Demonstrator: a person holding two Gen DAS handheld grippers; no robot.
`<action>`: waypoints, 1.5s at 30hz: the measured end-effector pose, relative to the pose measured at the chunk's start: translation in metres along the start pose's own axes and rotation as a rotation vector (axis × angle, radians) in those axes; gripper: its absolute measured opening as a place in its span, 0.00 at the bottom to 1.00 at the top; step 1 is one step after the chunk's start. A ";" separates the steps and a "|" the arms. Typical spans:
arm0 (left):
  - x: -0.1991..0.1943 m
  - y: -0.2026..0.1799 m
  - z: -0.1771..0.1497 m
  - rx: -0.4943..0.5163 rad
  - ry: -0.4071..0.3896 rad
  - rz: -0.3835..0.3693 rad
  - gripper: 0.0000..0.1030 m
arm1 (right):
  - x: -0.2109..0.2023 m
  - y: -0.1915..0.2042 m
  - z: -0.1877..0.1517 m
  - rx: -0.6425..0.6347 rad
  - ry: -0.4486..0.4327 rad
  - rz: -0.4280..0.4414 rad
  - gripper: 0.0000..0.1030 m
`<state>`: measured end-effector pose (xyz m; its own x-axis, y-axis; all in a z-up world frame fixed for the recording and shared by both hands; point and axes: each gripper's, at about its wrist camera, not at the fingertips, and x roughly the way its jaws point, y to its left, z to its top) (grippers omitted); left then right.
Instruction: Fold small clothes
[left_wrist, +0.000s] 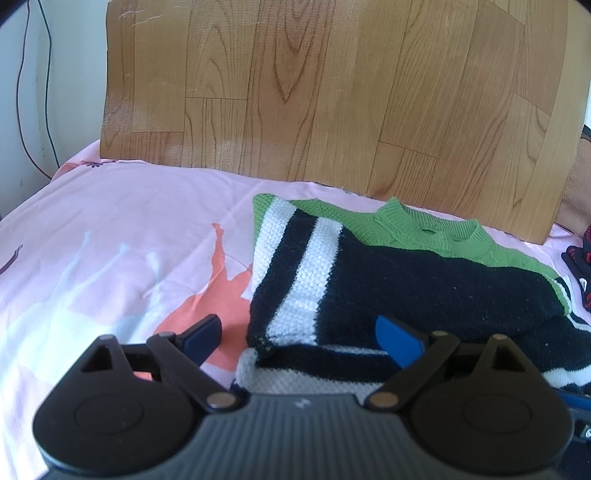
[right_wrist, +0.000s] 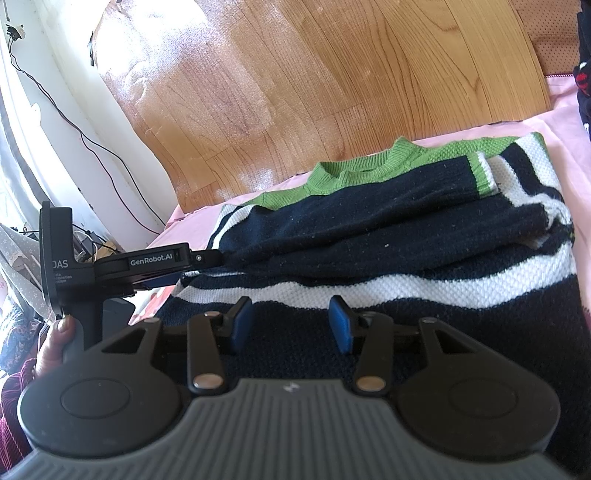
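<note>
Pink bedsheet (left_wrist: 110, 229) carries the sweater (left_wrist: 406, 280), long axis running crosswise to both grippers, sleeves already folded over the body. Navy knit, white stripes, green collar. Right gripper (right_wrist: 291, 325) sits over its near hem, jaws apart, nothing pinched. Left gripper (left_wrist: 303, 339) straddles the left edge, jaws wide apart.

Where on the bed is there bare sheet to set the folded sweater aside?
Free: the pink sheet left of the sweater, bordered by the wood-grain board behind and the left gripper in front. Crowded: the right side, where dark red-patterned fabric lies at the edge, and the near edge, where both open grippers hover.
</note>
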<state>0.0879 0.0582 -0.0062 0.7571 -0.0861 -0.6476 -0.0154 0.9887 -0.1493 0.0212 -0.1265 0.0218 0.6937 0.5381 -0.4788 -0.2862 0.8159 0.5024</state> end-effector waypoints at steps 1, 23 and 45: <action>0.000 0.000 0.000 0.001 0.000 0.000 0.91 | 0.000 0.000 0.000 0.000 0.000 0.000 0.48; 0.001 0.000 -0.001 0.006 0.002 -0.001 0.92 | 0.001 0.001 0.000 0.001 -0.002 -0.001 0.48; 0.001 0.000 -0.002 0.001 0.008 -0.006 0.93 | 0.000 0.000 -0.001 0.000 -0.002 0.000 0.48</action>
<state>0.0880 0.0580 -0.0083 0.7522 -0.0930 -0.6524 -0.0100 0.9883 -0.1524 0.0211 -0.1262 0.0212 0.6954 0.5372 -0.4773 -0.2856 0.8161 0.5024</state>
